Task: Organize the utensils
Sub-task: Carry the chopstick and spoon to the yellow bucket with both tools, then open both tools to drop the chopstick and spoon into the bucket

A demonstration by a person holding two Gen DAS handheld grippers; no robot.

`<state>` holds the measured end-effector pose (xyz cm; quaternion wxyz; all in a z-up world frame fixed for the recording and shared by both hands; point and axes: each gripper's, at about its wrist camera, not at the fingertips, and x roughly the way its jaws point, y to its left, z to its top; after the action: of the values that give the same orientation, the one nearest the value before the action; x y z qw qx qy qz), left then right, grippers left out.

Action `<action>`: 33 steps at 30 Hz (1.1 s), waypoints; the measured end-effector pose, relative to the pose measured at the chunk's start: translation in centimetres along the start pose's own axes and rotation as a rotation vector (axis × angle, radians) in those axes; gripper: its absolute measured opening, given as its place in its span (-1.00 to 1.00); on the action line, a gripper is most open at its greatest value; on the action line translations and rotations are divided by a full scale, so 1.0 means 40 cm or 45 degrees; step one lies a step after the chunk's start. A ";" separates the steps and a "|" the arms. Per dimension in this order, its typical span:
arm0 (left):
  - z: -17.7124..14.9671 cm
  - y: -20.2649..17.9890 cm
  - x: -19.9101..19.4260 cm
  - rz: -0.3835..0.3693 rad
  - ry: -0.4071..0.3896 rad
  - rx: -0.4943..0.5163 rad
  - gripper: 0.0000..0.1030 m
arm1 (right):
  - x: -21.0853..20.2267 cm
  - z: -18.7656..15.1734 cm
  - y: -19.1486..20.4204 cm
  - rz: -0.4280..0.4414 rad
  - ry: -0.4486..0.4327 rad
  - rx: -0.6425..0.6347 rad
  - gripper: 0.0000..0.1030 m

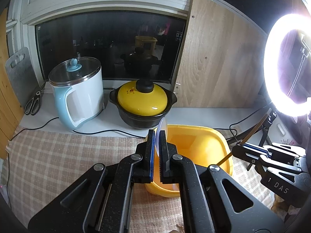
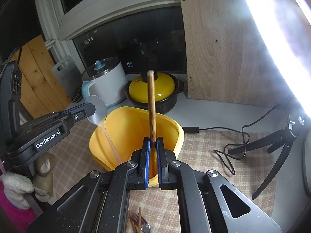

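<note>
Below both claws: the yellow bin [image 2: 134, 128], ready for utensils.
Left claw [image 1: 159, 136] pinches a spoon [image 2: 97, 109]; right claw [image 2: 153, 141] clamps an upright wooden stick [image 2: 151, 104], its long axis aimed down into the bin.

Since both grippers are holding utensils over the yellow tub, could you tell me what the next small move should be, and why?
Probably open the right gripper: its wooden stick already reaches down into the yellow tub. The left gripper grips its spoon by the bowl, handle in the tub.

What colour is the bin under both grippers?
Yellow bin, clearest in the right wrist view.
</note>
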<state>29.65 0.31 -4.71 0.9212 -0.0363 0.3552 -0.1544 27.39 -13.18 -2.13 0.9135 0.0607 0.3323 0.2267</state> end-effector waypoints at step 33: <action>-0.130 0.019 -0.189 -0.040 -0.011 -0.007 -0.22 | -0.130 -0.093 -0.064 0.044 -0.015 0.033 -0.21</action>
<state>21.08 3.59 -3.84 0.9202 -0.0449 0.3508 -0.1677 22.46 -17.98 -2.67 0.9104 0.0795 0.3289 0.2379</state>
